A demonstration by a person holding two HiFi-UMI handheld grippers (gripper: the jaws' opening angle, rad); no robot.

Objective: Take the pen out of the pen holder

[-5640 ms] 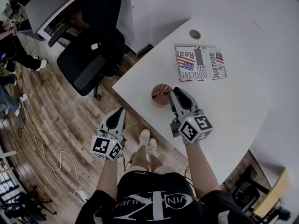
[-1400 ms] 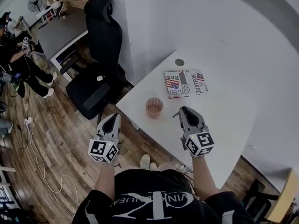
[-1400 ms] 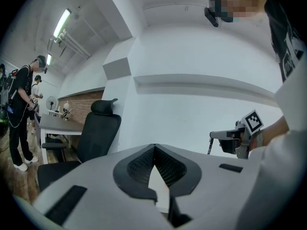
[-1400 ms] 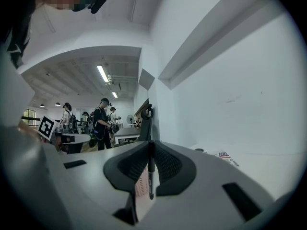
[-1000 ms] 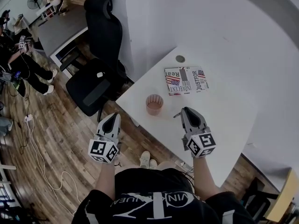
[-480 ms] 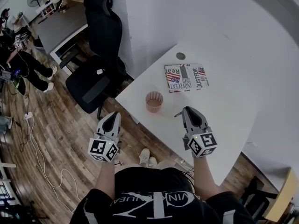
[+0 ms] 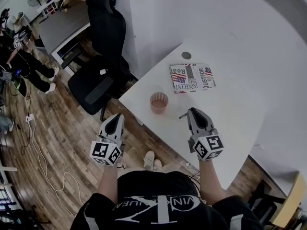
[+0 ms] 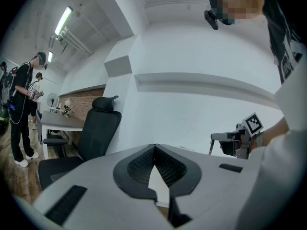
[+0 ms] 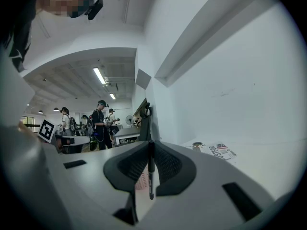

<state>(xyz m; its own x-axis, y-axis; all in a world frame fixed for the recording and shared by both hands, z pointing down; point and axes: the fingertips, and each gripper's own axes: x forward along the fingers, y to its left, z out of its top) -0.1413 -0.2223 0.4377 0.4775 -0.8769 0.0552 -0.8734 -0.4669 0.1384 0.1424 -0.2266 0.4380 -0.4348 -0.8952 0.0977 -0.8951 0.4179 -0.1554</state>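
The pink mesh pen holder (image 7: pixel 159 102) stands upright near the left corner of the white table (image 7: pixel 235 109). My right gripper (image 7: pixel 192 112) hovers over the table just right of and nearer me than the holder, apart from it. It is shut on a thin black pen (image 9: pixel 151 169), held upright between the pads, and the pen (image 7: pixel 183 115) sticks out to the left of the tips. Part of the holder (image 9: pixel 140 182) shows through the gap below. My left gripper (image 7: pixel 115 120) hangs over the wooden floor left of the table, its jaws (image 8: pixel 154 150) shut with nothing between them.
A flag-print book (image 7: pixel 193 77) lies flat beyond the holder, with a round cable port (image 7: pixel 186 55) behind it. A black office chair (image 7: pixel 98 75) stands by the table's left edge. People stand at the far left (image 7: pixel 19 56). Cables trail on the floor (image 7: pixel 33 143).
Several seconds ago my right gripper was at the pen holder's rim. It now stands drawn back toward me with the pen. Over the last second neither gripper moved.
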